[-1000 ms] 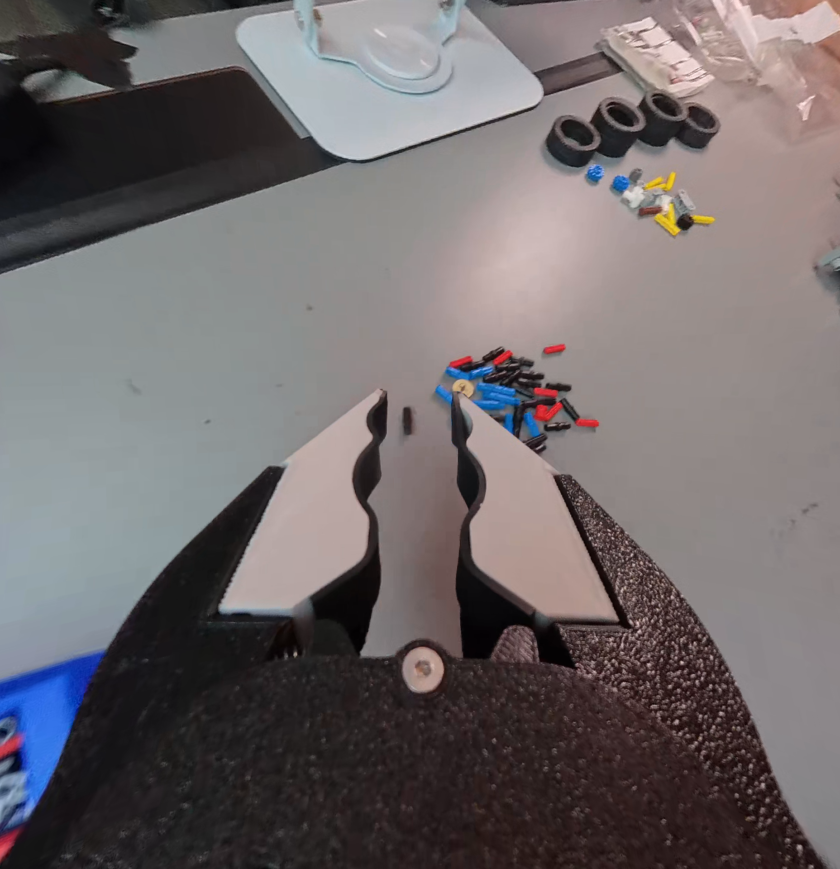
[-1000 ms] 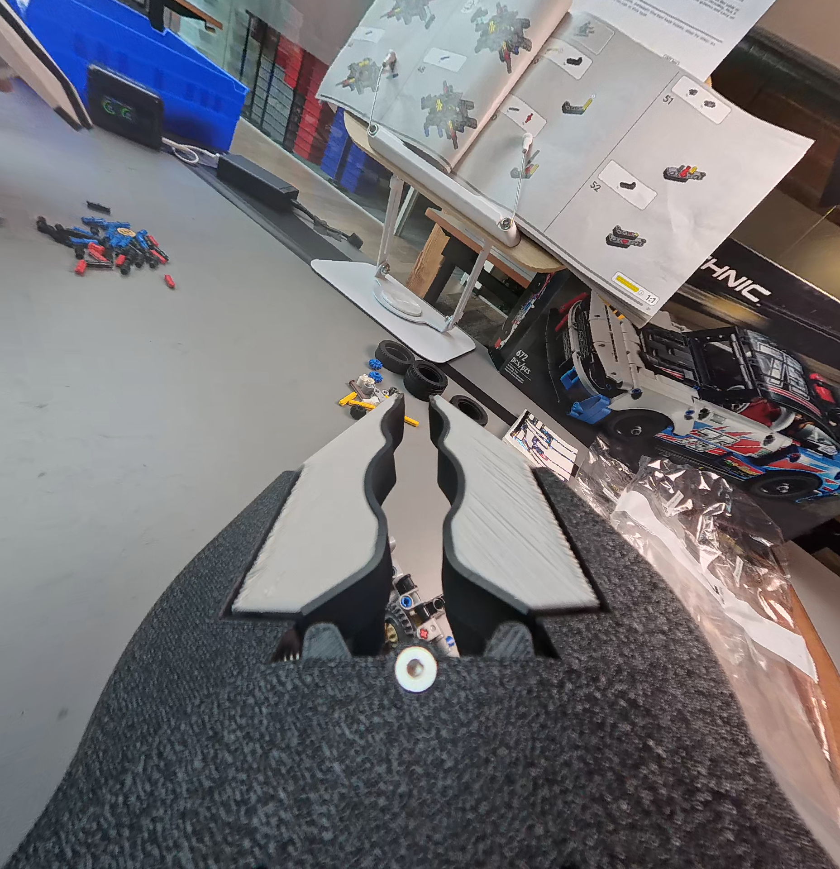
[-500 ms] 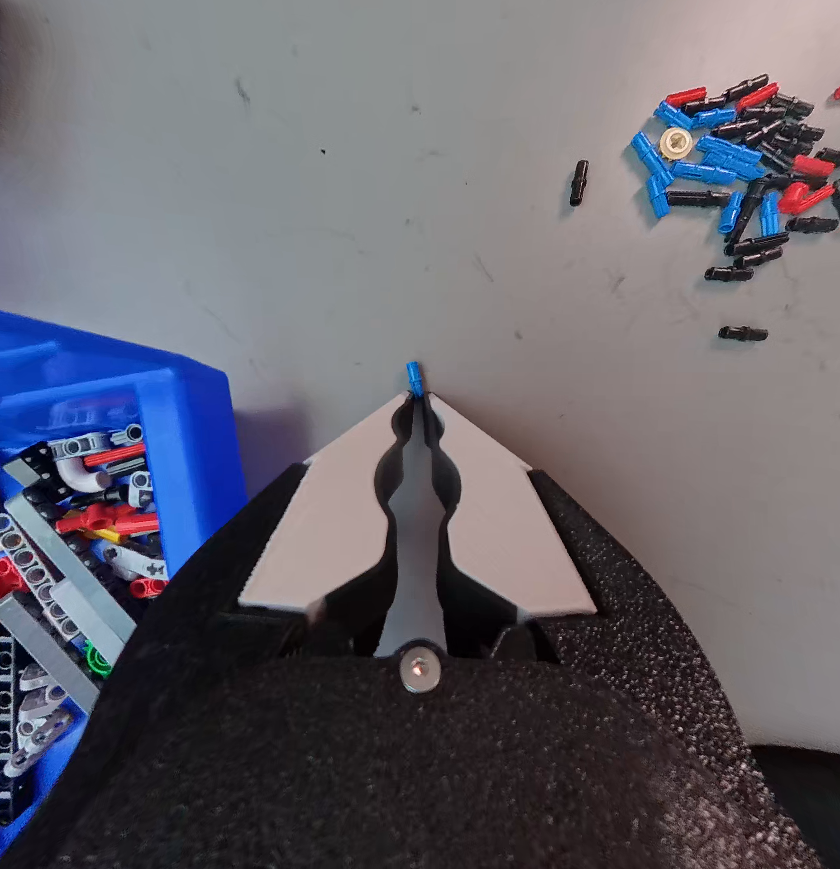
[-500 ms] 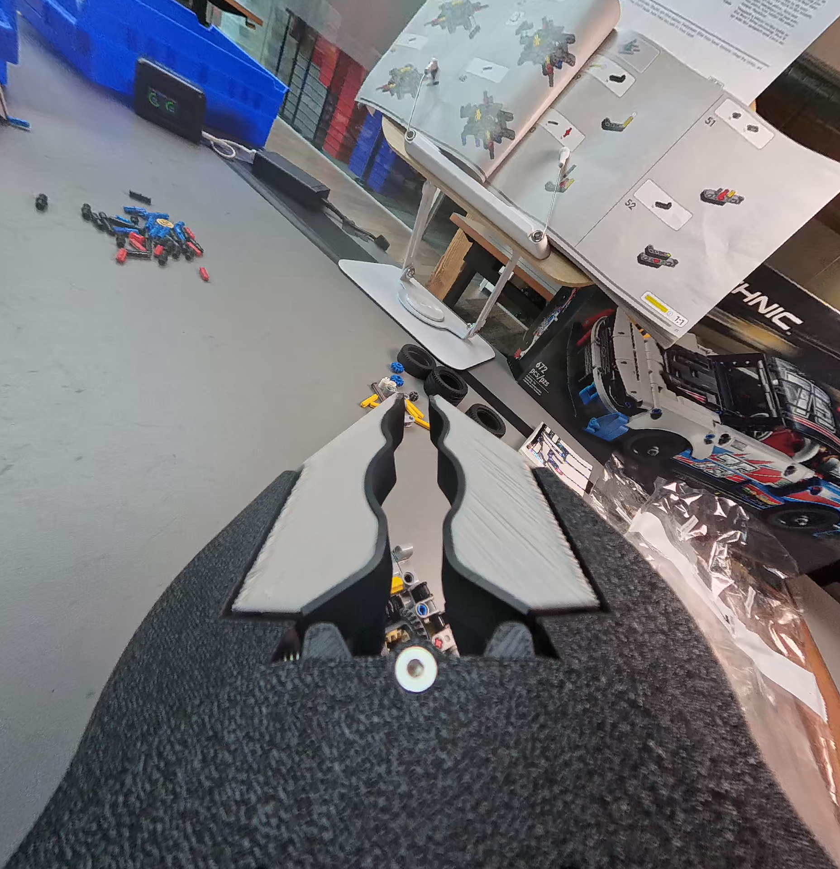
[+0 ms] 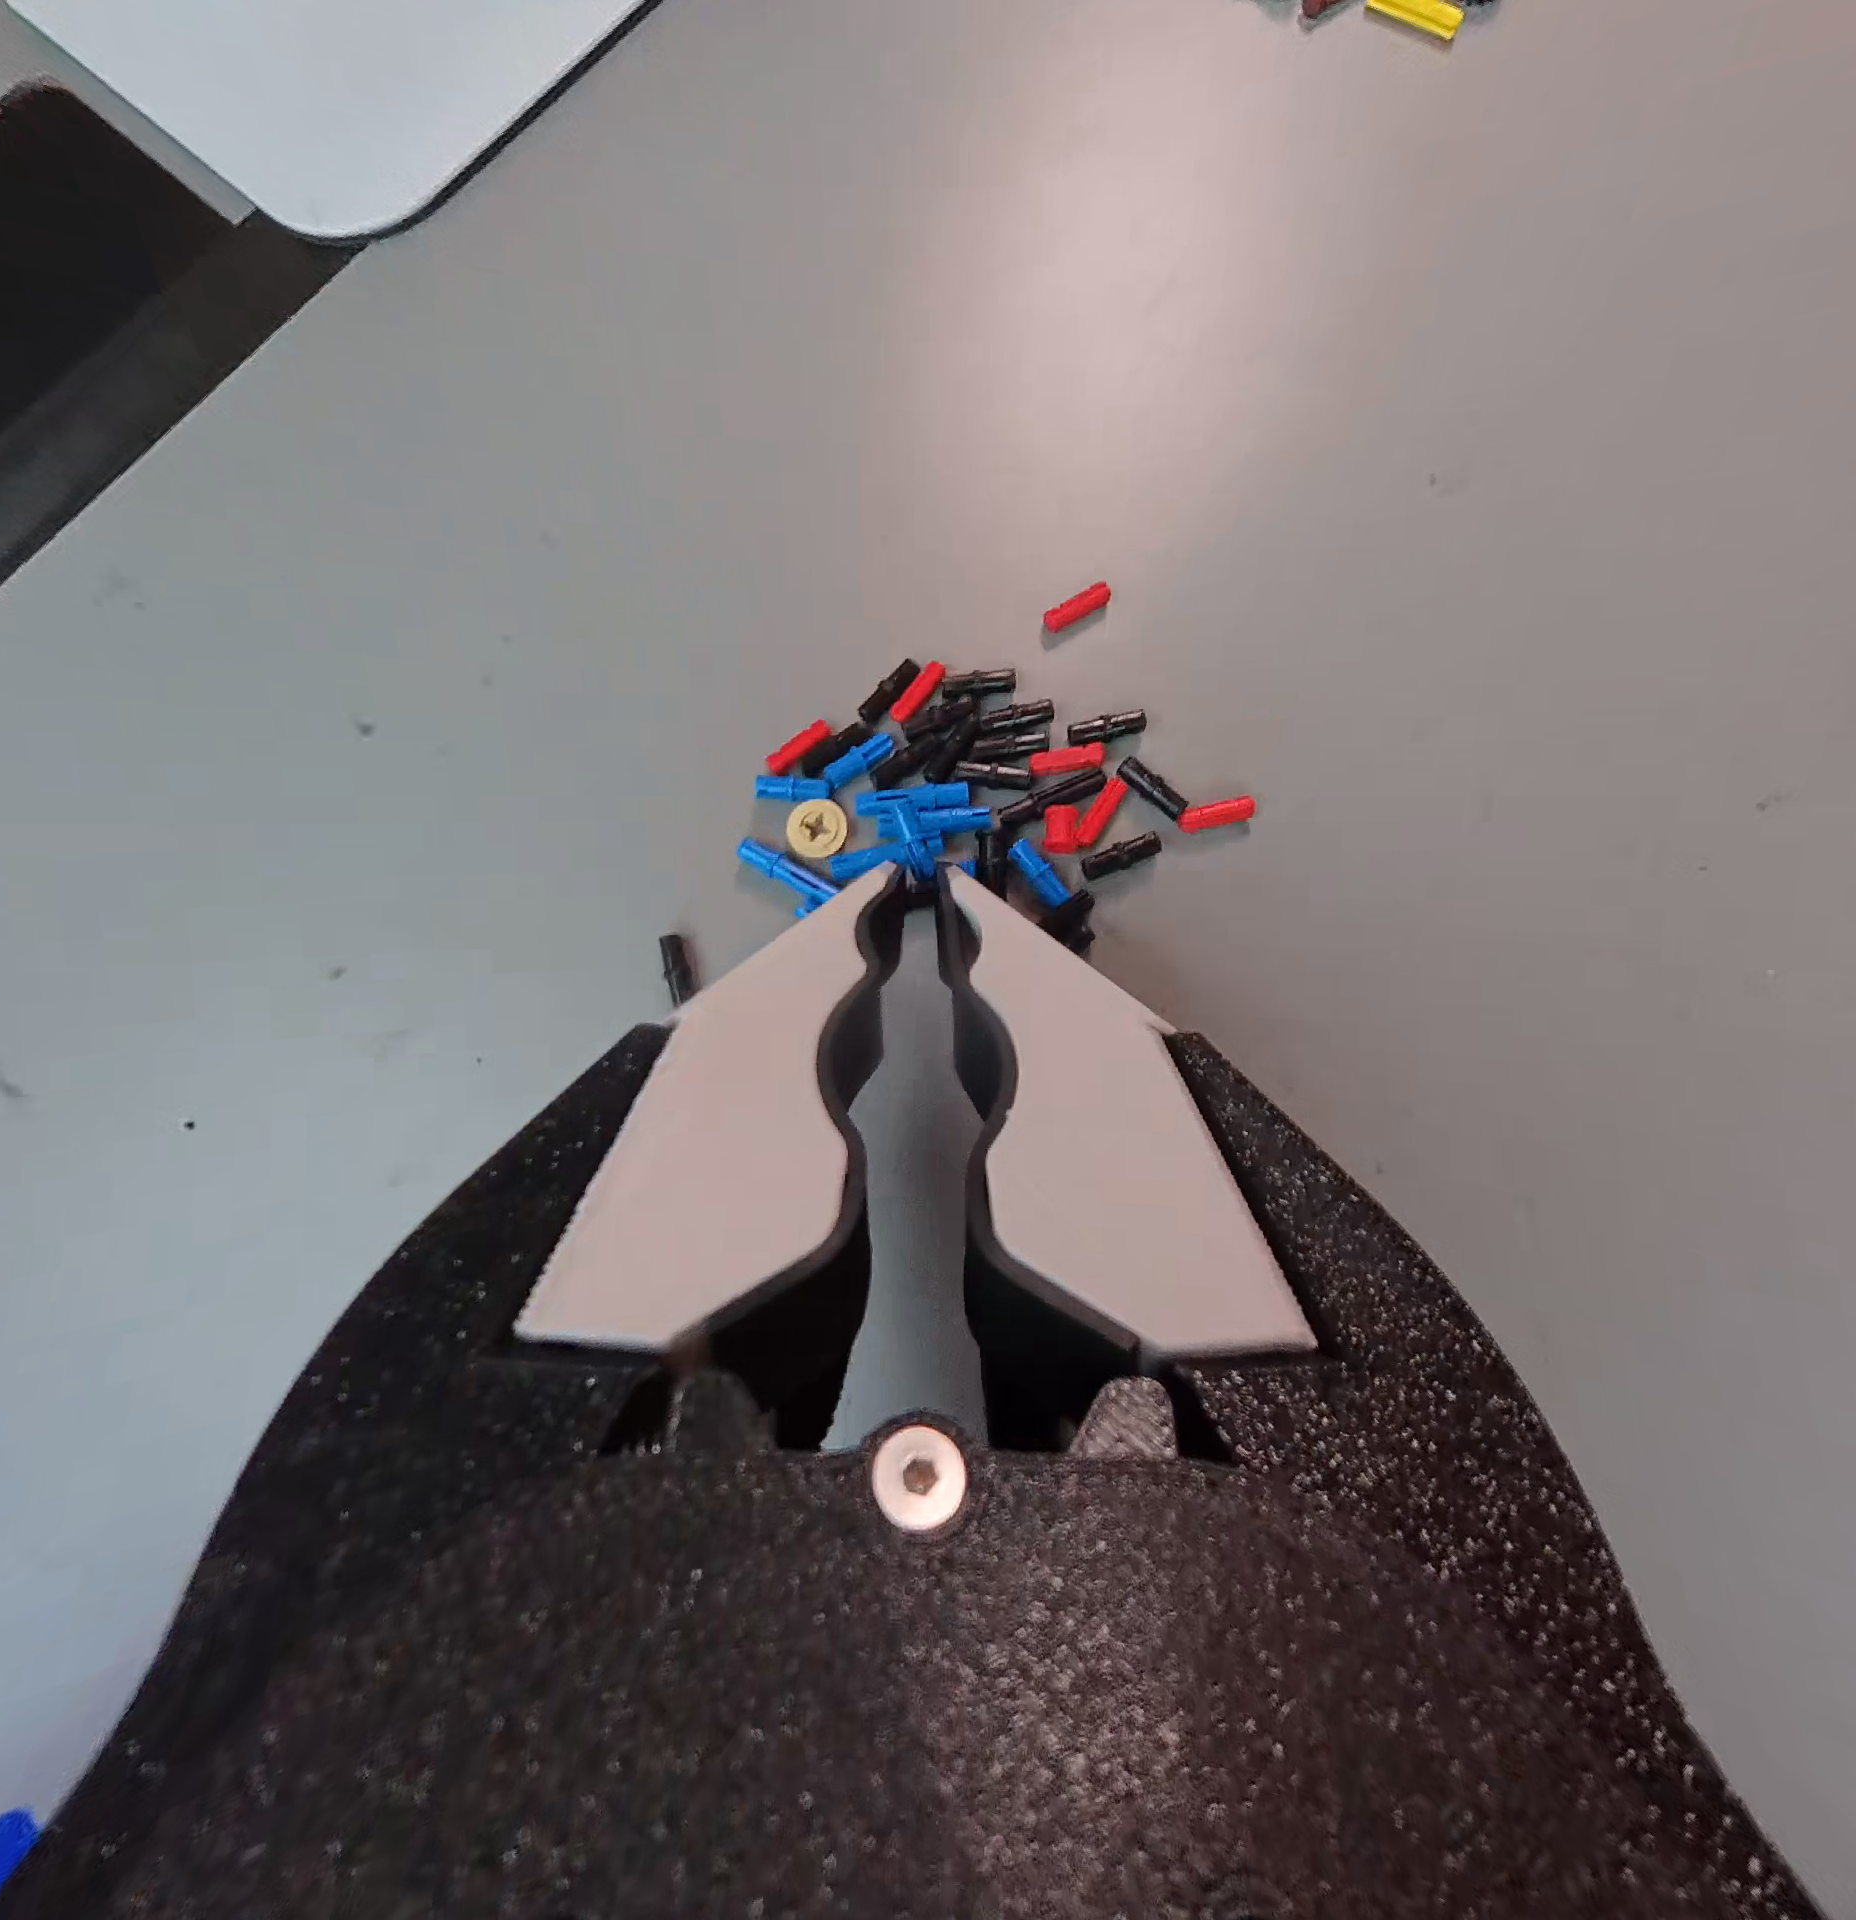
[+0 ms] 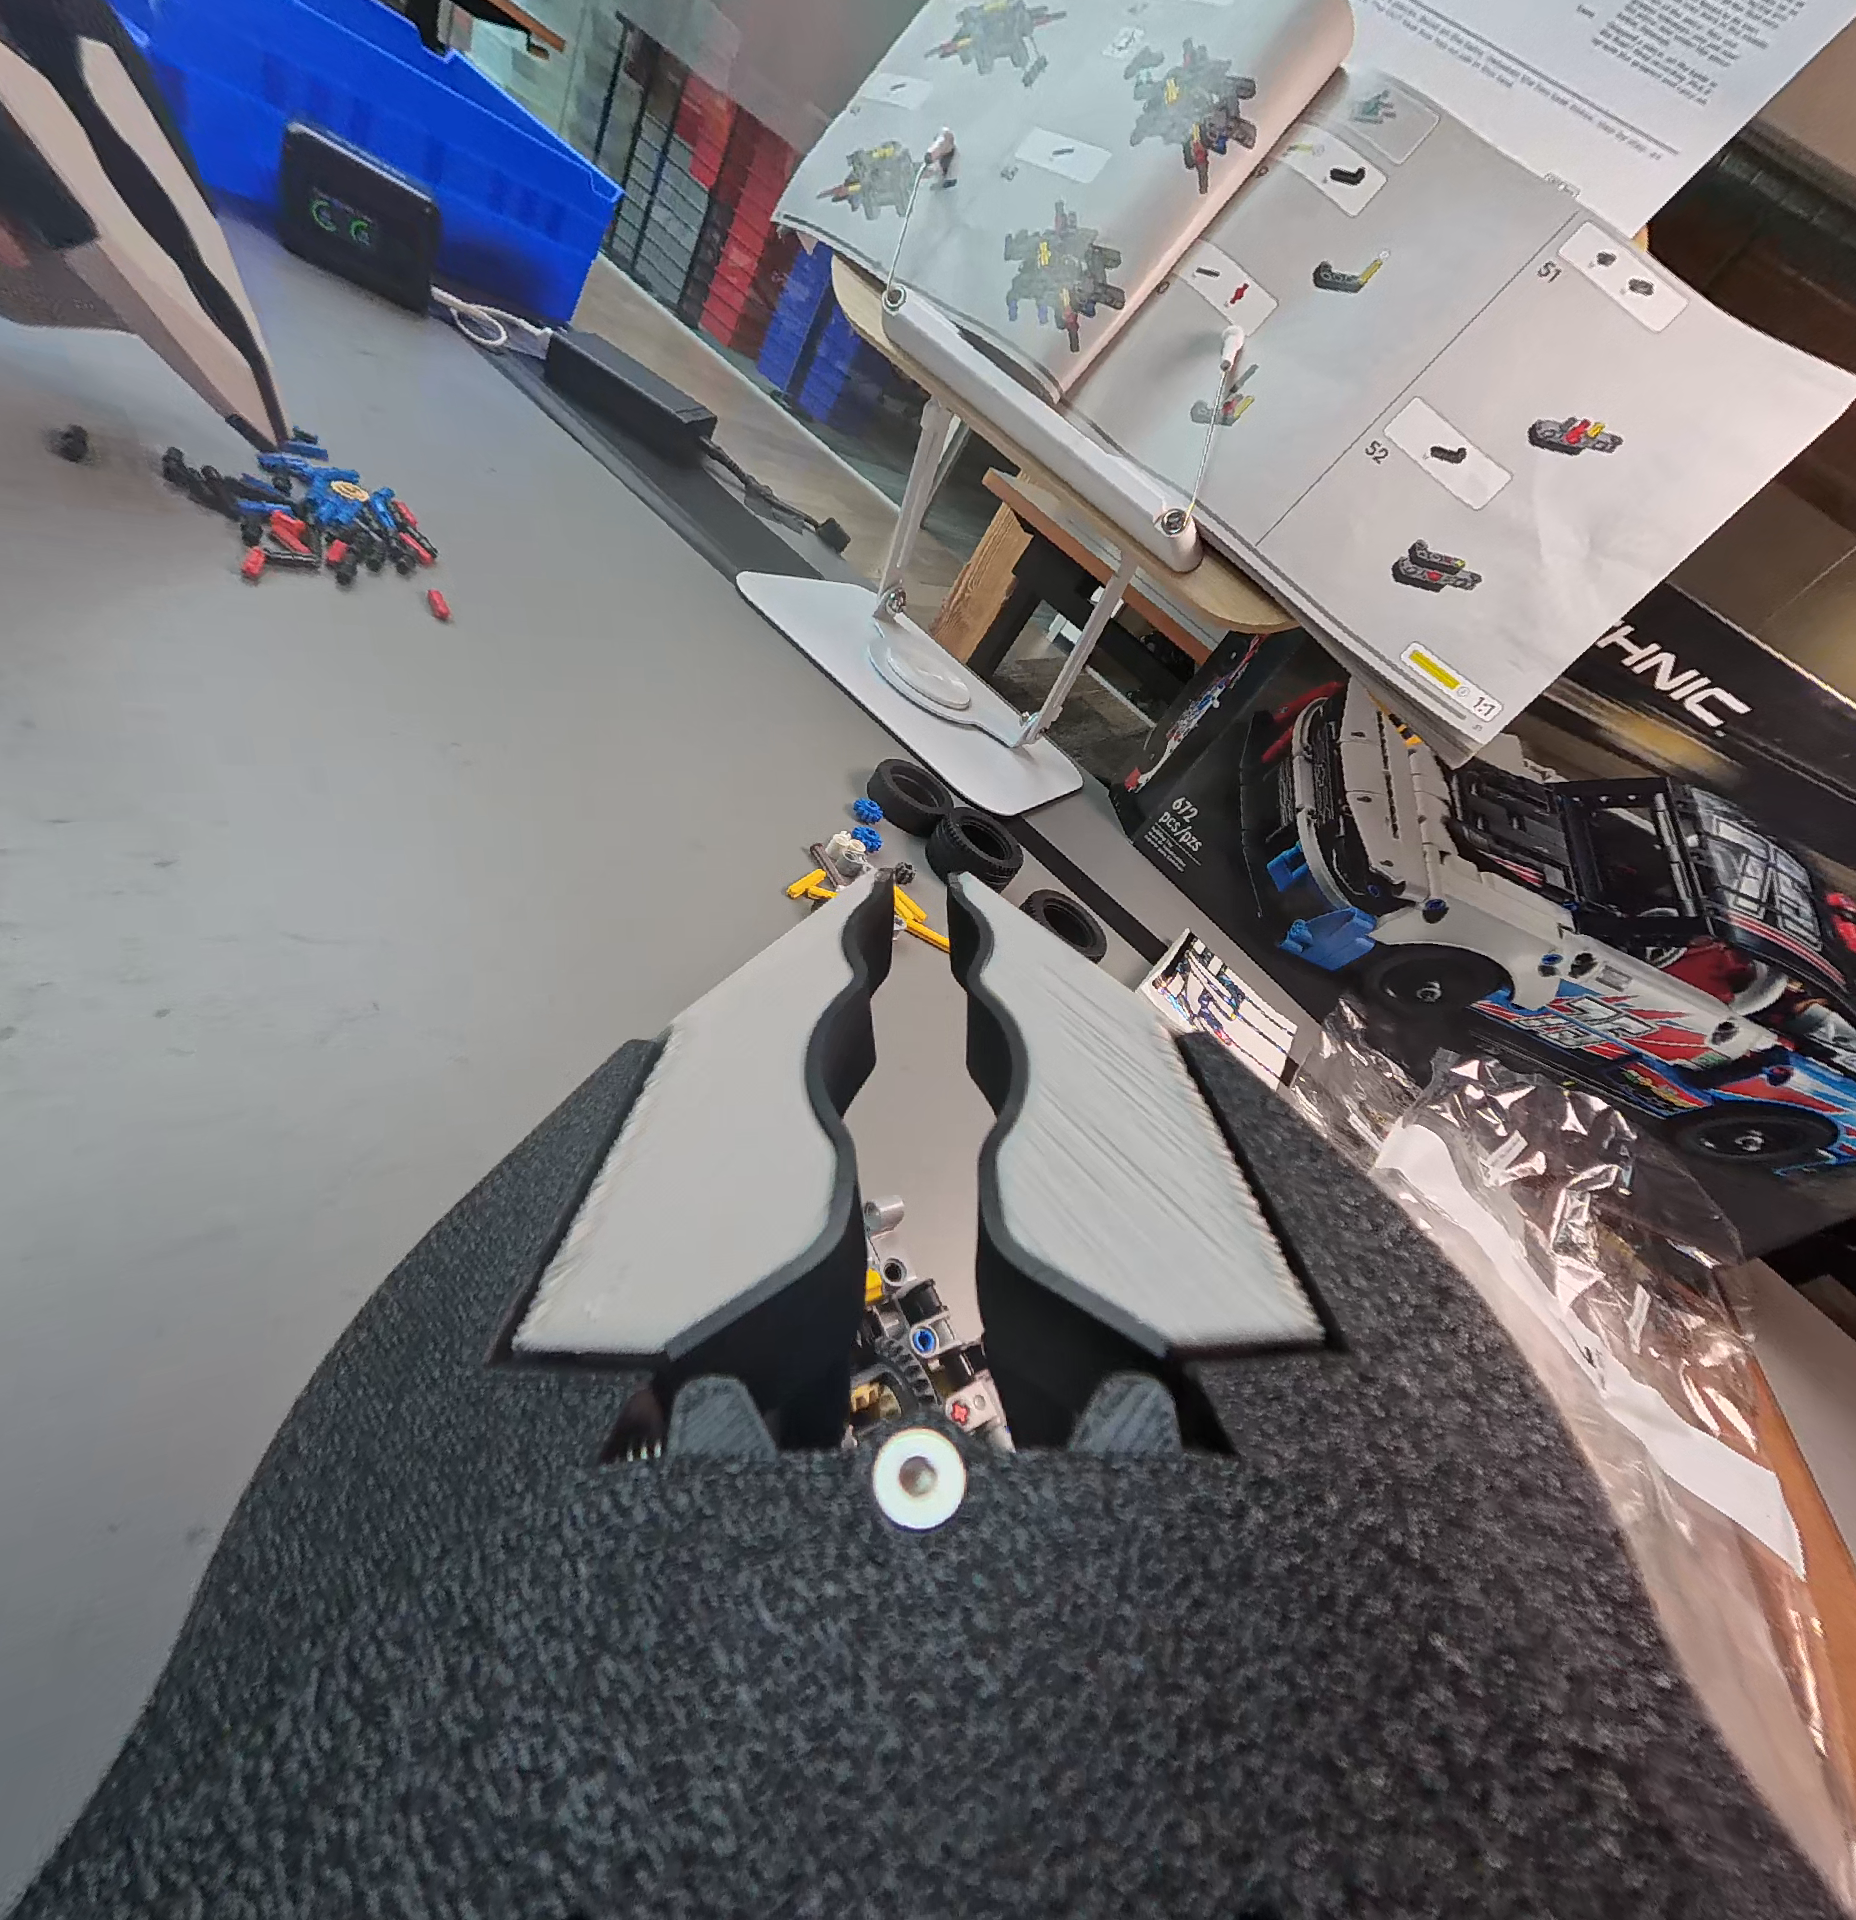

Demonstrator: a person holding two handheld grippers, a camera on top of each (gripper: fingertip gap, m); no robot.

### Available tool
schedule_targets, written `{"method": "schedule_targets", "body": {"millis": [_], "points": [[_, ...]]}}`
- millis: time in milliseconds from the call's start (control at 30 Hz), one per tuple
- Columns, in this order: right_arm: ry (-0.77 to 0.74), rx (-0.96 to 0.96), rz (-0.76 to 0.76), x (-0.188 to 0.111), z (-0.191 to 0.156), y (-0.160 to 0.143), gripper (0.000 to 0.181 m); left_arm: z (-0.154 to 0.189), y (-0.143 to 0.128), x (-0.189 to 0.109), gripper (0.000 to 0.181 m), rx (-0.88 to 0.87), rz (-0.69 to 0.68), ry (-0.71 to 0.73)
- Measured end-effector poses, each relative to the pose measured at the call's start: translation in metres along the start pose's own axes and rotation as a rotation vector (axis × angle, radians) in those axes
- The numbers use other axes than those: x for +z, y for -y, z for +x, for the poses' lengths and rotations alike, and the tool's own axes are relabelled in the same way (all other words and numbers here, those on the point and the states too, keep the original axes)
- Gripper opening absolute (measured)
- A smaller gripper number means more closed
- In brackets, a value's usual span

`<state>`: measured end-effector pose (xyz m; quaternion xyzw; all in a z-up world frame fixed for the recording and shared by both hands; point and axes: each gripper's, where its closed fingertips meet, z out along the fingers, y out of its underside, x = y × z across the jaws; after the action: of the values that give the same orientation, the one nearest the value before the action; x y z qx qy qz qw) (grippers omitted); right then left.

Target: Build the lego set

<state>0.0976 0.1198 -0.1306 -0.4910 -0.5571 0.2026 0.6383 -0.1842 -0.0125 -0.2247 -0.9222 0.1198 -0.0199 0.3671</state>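
A pile of small blue, black and red pins [image 5: 965, 779] with one tan round piece [image 5: 817, 828] lies on the grey table. My left gripper [image 5: 919, 885] has its tips down at the near edge of the pile, jaws a narrow gap apart, nothing clearly held. A lone black pin [image 5: 676, 956] lies just left of it. The right wrist view shows the left gripper [image 6: 264, 431] touching the pile [image 6: 311, 514] far left. My right gripper [image 6: 919, 899] hovers narrowly open and empty over a part-built assembly [image 6: 908, 1340], seen through its gap.
Black tyres [image 6: 971, 842] and small yellow and blue parts [image 6: 851, 873] lie ahead of the right gripper. An instruction booklet [image 6: 1267, 260] sits on a stand [image 6: 903, 665]. The set's box [image 6: 1578, 914] and plastic bags [image 6: 1526, 1195] are right; a blue bin [image 6: 384, 114] is far left. The tips of one gripper are about 35 cm away from the tips of the other. Between my left fingertips and the lone black pin [image 5: 676, 956] there is roughly 5 cm.
My left gripper, shut on a blue pin beside the blue bin half a second ago, has swung back to the pin pile and its jaws have parted slightly. The right gripper barely moved.
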Motion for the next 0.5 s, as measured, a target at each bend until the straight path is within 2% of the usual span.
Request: {"method": "schedule_targets", "body": {"millis": [33, 267, 500], "points": [[-0.004, 0.002, 0.001, 0.000, 0.001, 0.000, 0.009, 0.000, 0.006, 0.001, 0.010, 0.007, 0.035, 0.002], [-0.020, 0.060, 0.004, 0.004, 0.008, -0.004, 0.009, -0.013, 0.073, -0.035, 0.036, -0.003, 0.420, 0.042], [-0.048, 0.070, 0.008, 0.009, 0.010, -0.002, 0.009, -0.071, 0.139, -0.059, 0.030, -0.089, 0.664, 0.156]]}}
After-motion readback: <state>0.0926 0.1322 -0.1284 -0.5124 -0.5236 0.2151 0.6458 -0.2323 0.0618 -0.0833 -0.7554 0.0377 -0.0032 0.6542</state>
